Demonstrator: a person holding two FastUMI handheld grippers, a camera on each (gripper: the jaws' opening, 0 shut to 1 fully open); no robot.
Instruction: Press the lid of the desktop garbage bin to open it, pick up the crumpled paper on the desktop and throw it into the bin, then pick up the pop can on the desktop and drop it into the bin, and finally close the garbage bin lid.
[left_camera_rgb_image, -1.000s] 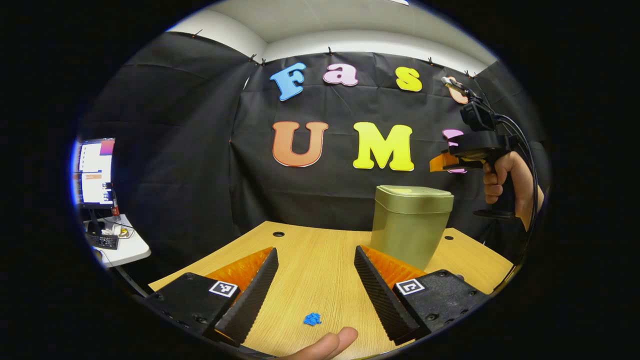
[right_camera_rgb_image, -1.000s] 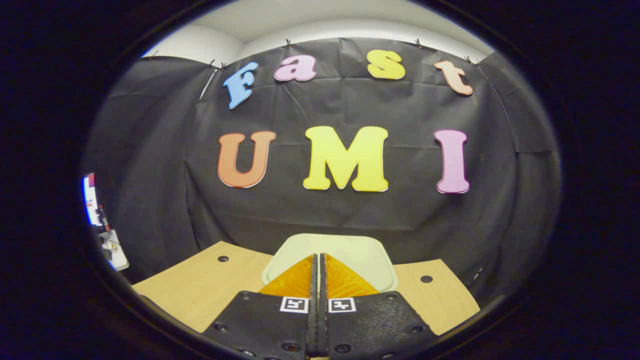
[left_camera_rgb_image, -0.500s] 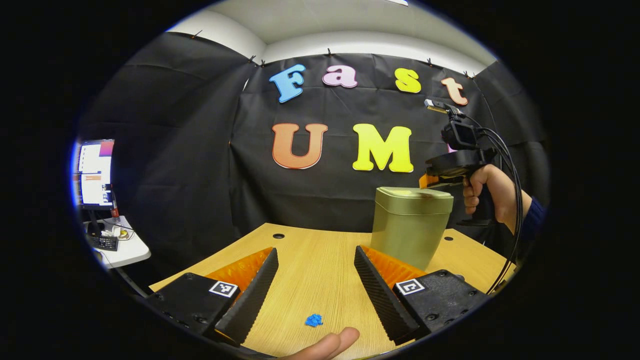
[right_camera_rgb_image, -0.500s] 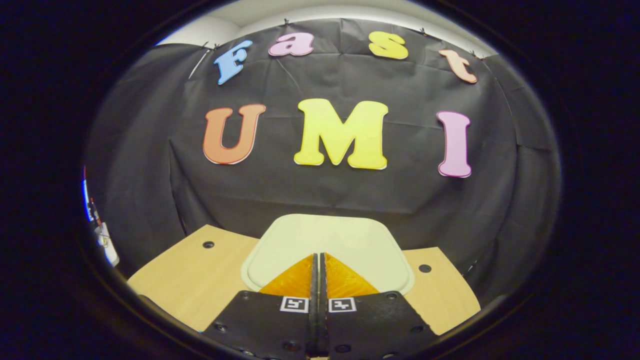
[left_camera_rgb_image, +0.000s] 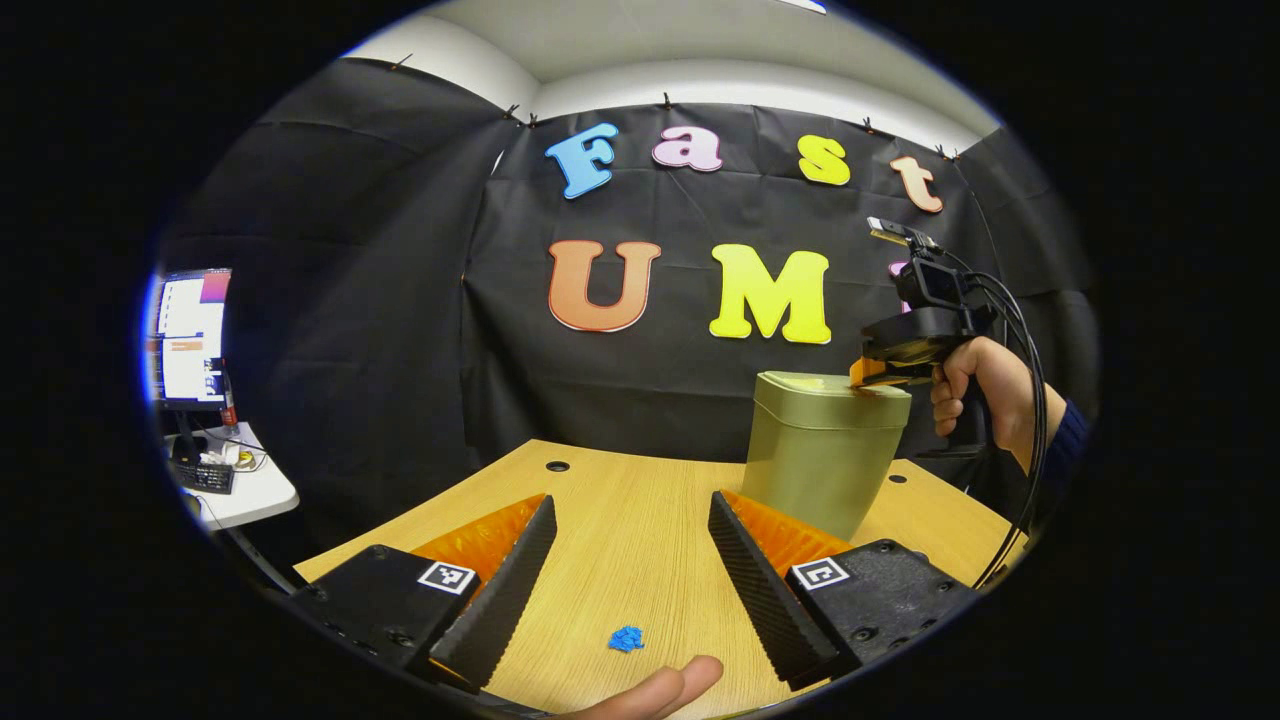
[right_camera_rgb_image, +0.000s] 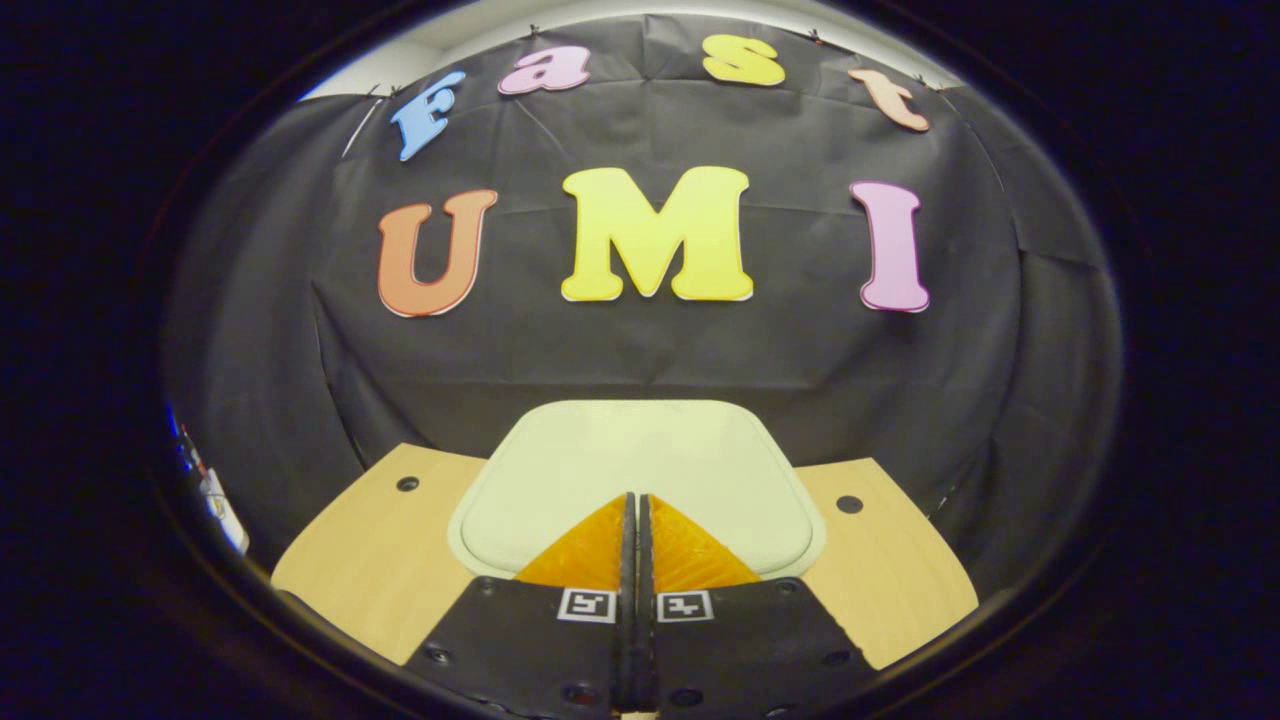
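In the left gripper view, the left gripper (left_camera_rgb_image: 632, 520) hangs low over the wooden table (left_camera_rgb_image: 620, 540) with its fingers spread wide and nothing between them. A small blue scrap (left_camera_rgb_image: 626, 638) lies on the table between the fingers, and a fingertip (left_camera_rgb_image: 660, 690) shows at the bottom edge. The green bin (left_camera_rgb_image: 825, 450) stands upright to the right, lid down. A hand (left_camera_rgb_image: 985, 395) holds the right gripper (left_camera_rgb_image: 868, 377) with its tip at the lid's far right edge.

In the right gripper view, the right gripper (right_camera_rgb_image: 635, 515), fingers pressed together, points across the pale lid (right_camera_rgb_image: 640, 465) from just above; contact is unclear.
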